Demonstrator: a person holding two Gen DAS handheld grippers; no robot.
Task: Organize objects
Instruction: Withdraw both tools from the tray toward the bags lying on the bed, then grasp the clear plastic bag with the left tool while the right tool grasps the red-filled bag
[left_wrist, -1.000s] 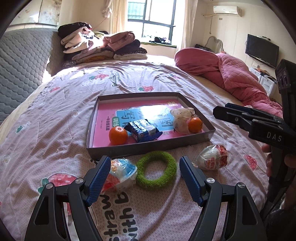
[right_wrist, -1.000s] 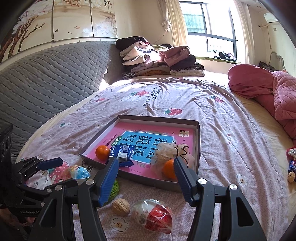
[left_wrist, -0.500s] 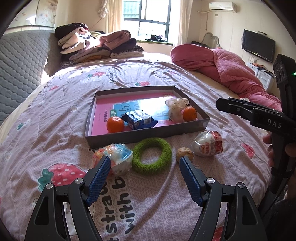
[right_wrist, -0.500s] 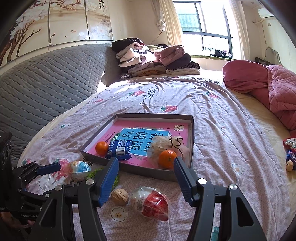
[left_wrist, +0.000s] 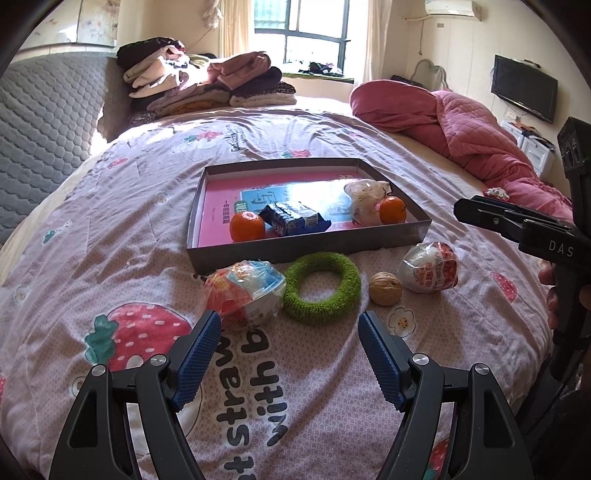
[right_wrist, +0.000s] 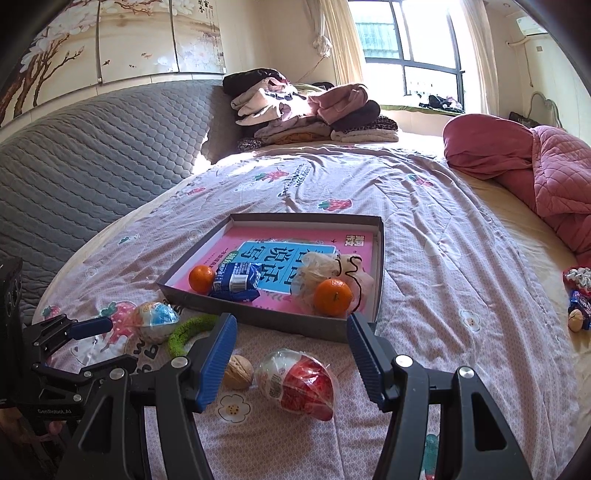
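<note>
Folded clothes pile (left_wrist: 207, 83) by window (left_wrist: 303, 33); pink quilt (left_wrist: 458, 122); wall TV (left_wrist: 524, 86); grey headboard (right_wrist: 92, 147).

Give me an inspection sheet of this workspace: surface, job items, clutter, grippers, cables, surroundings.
Surface: bed cover with strawberry print, wrinkled.
Job's things: grey tray holds two oranges, a blue packet and a plastic bag. In front of it on the cover: blue-wrapped egg, green ring, walnut, red-wrapped egg.
Clutter: small items at the bed's right edge.
Grippers: left gripper open, empty, just short of the ring; right gripper open, empty, over the red-wrapped egg.
Cables: cord on the far wall.
Surroundings: folded clothes, pink quilt, TV, window.
</note>
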